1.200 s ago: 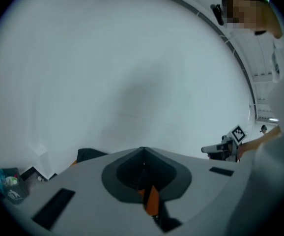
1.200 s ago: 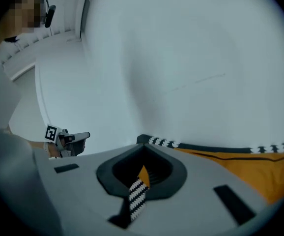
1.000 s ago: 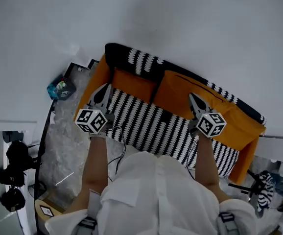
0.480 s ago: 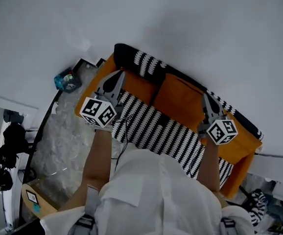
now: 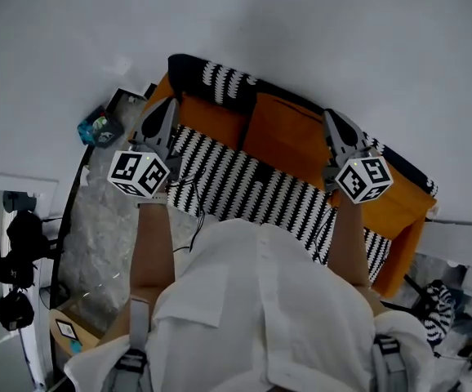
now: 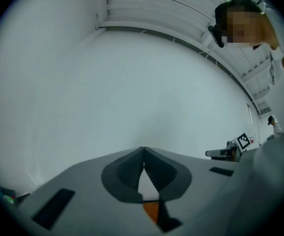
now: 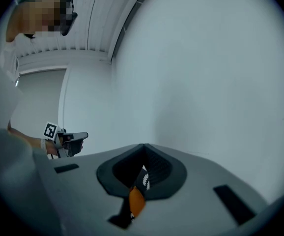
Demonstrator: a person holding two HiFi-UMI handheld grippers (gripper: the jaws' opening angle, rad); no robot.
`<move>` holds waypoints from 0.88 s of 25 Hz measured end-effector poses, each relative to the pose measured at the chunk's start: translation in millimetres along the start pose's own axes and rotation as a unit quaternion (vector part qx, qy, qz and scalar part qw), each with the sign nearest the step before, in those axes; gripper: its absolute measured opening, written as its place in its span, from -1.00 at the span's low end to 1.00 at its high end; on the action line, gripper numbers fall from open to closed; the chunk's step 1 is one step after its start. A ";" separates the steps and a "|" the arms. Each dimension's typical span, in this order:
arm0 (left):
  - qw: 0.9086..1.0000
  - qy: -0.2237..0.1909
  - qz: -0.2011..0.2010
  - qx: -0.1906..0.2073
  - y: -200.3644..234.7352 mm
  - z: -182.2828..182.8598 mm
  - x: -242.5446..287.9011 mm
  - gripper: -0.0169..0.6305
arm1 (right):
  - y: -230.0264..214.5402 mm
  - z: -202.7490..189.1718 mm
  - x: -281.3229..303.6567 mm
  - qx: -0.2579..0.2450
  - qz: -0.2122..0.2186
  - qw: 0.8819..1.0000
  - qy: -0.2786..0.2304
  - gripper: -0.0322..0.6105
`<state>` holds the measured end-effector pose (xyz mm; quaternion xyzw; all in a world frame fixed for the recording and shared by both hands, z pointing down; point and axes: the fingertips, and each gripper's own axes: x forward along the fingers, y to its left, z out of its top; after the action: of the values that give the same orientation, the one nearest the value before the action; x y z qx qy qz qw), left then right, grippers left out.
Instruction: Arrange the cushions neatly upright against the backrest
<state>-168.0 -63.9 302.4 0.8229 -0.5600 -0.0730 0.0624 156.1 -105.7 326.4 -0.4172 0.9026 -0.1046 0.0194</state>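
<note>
Head view, near to far. A person's white shirt (image 5: 260,300) fills the foreground. Beyond it are the two marker cubes, the left cube (image 5: 138,174) and the right cube (image 5: 364,178). The only print that shows is their square black-and-white code patterns, and a like tag on a box (image 5: 67,331) on the floor.

The left tongs (image 5: 167,104) have their tips pressed together with nothing between them, as the left gripper view confirms (image 6: 143,149). The right tongs (image 5: 331,114) are likewise closed and empty (image 7: 144,145).

Below the tongs lies the sofa's striped seat (image 5: 244,190). Behind it two orange cushions, the left cushion (image 5: 215,121) and the right cushion (image 5: 285,137), lean side by side against the striped backrest (image 5: 220,78), before a plain white wall (image 5: 301,31).

Compared with a second earlier, both tongs sit higher: then over the seat's front part, now level with the cushions and backrest. They were closed then as now.
</note>
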 end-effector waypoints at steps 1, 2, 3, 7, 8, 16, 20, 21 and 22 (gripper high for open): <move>1.000 0.000 -0.001 0.002 -2.0 0.8 3.0 -0.90 | -3.3 2.2 -0.5 -0.001 -0.002 1.000 -0.002 -0.88; 1.000 -0.001 -0.003 0.003 -5.3 1.5 5.9 -0.90 | -6.3 4.6 -2.6 -0.002 -0.005 1.000 -0.003 -0.88; 1.000 -0.001 -0.006 0.002 -8.7 0.9 7.7 -0.90 | -8.0 5.5 -5.5 -0.002 -0.007 1.000 -0.003 -0.88; 1.000 0.003 -0.017 0.006 -10.3 -3.6 8.8 -0.90 | -5.1 -1.4 -8.1 0.001 -0.011 1.000 -0.009 -0.88; 1.000 0.002 -0.021 0.008 -12.4 -1.2 9.0 -0.90 | -4.2 0.3 -9.9 -0.001 -0.012 1.000 -0.012 -0.88; 1.000 -0.006 -0.030 0.007 -21.8 5.8 11.0 -0.90 | -12.7 13.5 -27.1 -0.017 -0.041 0.999 -0.030 -0.88; 0.999 -0.013 -0.036 0.002 -24.6 13.7 8.4 -0.90 | -6.4 29.6 -28.6 -0.033 -0.041 0.998 -0.039 -0.88; 0.999 -0.018 -0.038 0.002 -23.1 17.6 10.6 -0.90 | -6.4 33.6 -24.6 -0.038 -0.040 0.998 -0.043 -0.89; 0.999 -0.022 -0.038 0.002 -21.6 20.5 13.6 -0.90 | -7.3 35.6 -20.0 -0.044 -0.038 0.997 -0.045 -0.89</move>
<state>-147.3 -69.0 277.6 0.8419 -0.5296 -0.0926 0.0453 179.0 -101.3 292.0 -0.4560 0.8879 -0.0466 0.0381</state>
